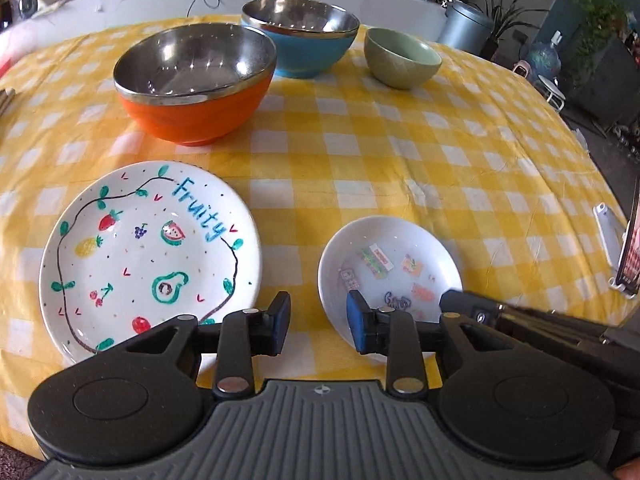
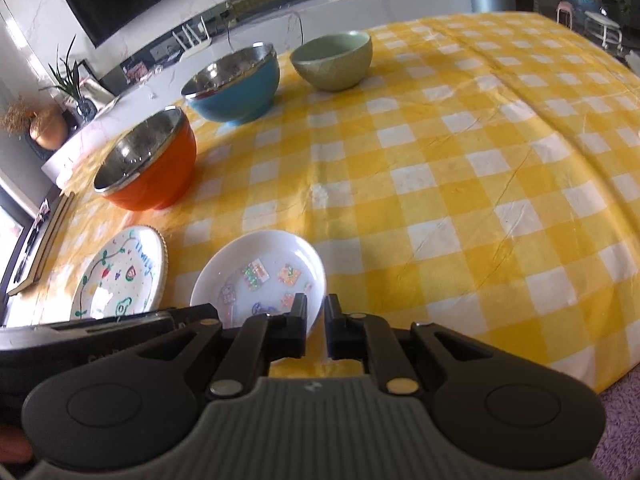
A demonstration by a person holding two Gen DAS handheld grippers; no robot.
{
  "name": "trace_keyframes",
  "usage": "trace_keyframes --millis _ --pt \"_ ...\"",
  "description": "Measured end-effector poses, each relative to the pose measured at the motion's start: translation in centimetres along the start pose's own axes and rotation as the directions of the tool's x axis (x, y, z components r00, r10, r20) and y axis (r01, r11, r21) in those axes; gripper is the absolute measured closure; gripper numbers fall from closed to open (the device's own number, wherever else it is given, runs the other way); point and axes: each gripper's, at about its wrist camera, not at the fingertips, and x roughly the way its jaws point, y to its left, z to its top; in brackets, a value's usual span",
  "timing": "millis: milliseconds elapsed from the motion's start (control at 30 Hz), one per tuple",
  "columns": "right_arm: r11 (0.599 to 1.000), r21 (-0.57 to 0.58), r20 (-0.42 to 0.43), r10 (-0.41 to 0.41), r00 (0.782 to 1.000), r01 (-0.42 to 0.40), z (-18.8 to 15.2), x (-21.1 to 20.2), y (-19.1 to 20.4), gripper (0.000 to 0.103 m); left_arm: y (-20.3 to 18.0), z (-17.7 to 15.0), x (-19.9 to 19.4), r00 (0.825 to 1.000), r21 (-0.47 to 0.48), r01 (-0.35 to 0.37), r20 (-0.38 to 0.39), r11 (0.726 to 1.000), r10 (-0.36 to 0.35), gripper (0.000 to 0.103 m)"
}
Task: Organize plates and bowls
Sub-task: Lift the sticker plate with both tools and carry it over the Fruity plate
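Observation:
A small white dish (image 1: 390,276) with stickers inside lies near the table's front edge, also seen as the small white dish (image 2: 260,268) in the right wrist view. To its left lies the painted "Fruity" plate (image 1: 150,256). Further back stand an orange bowl (image 1: 196,80), a blue bowl (image 1: 300,36) and a green bowl (image 1: 402,58). My left gripper (image 1: 318,326) is open at the dish's near-left rim, pads well apart. My right gripper (image 2: 316,326) straddles the dish's near-right rim with a narrow gap; tablecloth shows beside the rim, so it stands slightly open.
A yellow checked tablecloth (image 2: 460,168) covers the table. A phone on a stand (image 1: 628,248) sits at the right edge. A flat wooden board (image 2: 40,240) lies at the left edge. Beyond the table are a counter, plants and a grey bin (image 1: 466,26).

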Motion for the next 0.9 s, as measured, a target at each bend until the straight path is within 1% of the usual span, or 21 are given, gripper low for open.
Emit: trace_keyframes --millis 33,100,133,233,367,467,533,567,600,700,900 --pt "1.000 0.009 -0.025 0.005 1.000 -0.004 0.2 0.2 -0.1 0.095 0.3 0.2 0.2 1.000 -0.008 0.008 -0.018 1.000 -0.008 0.068" --pt "1.000 0.029 -0.058 0.013 0.998 -0.011 0.6 0.5 -0.4 0.094 0.7 0.7 0.5 0.999 -0.007 0.008 -0.041 1.000 -0.009 0.076" --pt "0.999 0.031 -0.067 0.015 0.998 -0.013 0.9 0.6 -0.5 0.094 0.7 0.8 0.5 0.999 0.004 0.005 -0.048 1.000 -0.005 0.077" --pt "1.000 0.008 -0.091 0.005 0.996 -0.004 1.4 0.9 -0.3 0.094 0.3 1.2 0.8 0.998 0.037 0.002 -0.069 0.999 0.001 0.077" --pt "0.999 -0.034 -0.108 -0.015 0.994 0.011 1.9 1.3 0.3 0.094 -0.4 1.5 1.0 0.997 0.078 -0.011 -0.077 0.997 0.017 0.077" --pt "0.998 -0.061 -0.105 -0.027 0.994 0.021 1.9 1.4 0.7 0.094 -0.6 1.5 1.1 0.997 0.092 -0.014 -0.072 0.996 0.020 0.080" --pt "0.997 -0.073 -0.099 -0.034 0.995 0.027 1.8 1.4 0.8 0.096 -0.6 1.6 1.1 0.997 0.092 -0.005 -0.070 0.996 0.012 0.084" --pt "0.997 -0.077 -0.094 -0.039 0.995 0.031 1.9 1.5 0.8 0.097 -0.6 1.6 1.1 0.998 0.089 0.003 -0.069 0.996 0.003 0.090" --pt "0.997 -0.076 -0.092 -0.039 0.995 0.032 1.8 1.5 0.7 0.099 -0.6 1.5 1.1 0.998 0.087 0.010 -0.069 0.996 -0.004 0.093" --pt "0.997 -0.066 -0.086 -0.038 0.996 0.032 1.8 1.3 0.6 0.100 -1.0 1.4 1.0 0.998 0.104 -0.003 -0.059 0.995 0.009 0.093" --pt "0.996 -0.077 -0.061 -0.040 0.997 0.036 1.8 0.5 1.0 0.102 -1.1 1.3 0.3 0.999 0.105 -0.010 -0.045 0.994 0.014 0.093"
